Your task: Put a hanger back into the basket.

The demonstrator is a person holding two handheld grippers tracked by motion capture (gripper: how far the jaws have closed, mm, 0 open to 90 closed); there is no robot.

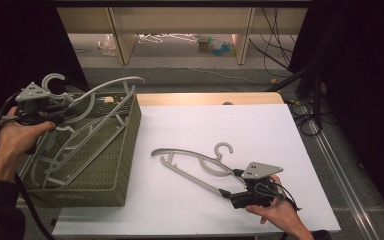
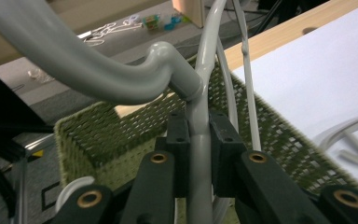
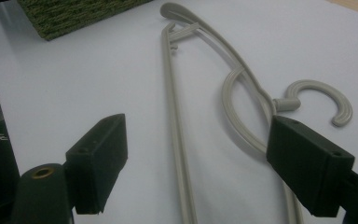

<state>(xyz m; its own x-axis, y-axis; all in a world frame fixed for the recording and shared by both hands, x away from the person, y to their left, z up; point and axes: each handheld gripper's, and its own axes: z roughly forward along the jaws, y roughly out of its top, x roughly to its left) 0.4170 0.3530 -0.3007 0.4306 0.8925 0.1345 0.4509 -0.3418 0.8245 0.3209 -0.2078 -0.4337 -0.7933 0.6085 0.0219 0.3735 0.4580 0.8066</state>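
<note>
Black jaws of the left gripper [image 2: 199, 140] rise from the bottom of the left gripper view, pressed together on the grey bar of a plastic hanger [image 2: 121, 77], whose thick curved shoulder sweeps across the upper left of that frame. In the high view this left gripper [image 1: 62, 111] sits at the left edge of the frame, held in a hand [image 1: 15, 137], with the gripped hanger [image 1: 102, 89] tilted up over the near-left rim of a green woven basket [image 1: 115, 165]. More grey hangers [image 1: 75, 145] lie stacked inside the basket, which stands at the left side of the white counter [image 1: 260, 125].

At lower centre of the high view a second hanger [image 1: 190, 162] lies flat on the counter, its hook toward the upper right. The right gripper [image 1: 230, 182] is held low at that hanger's lower right end by the other hand [image 1: 280, 210]. In the right gripper view its jaws stand spread wide, with the flat hanger [image 3: 177, 140] running between them; neither pad presses on it. Beyond the counter, at the top of the frame, the floor holds cables and small clutter.
</note>
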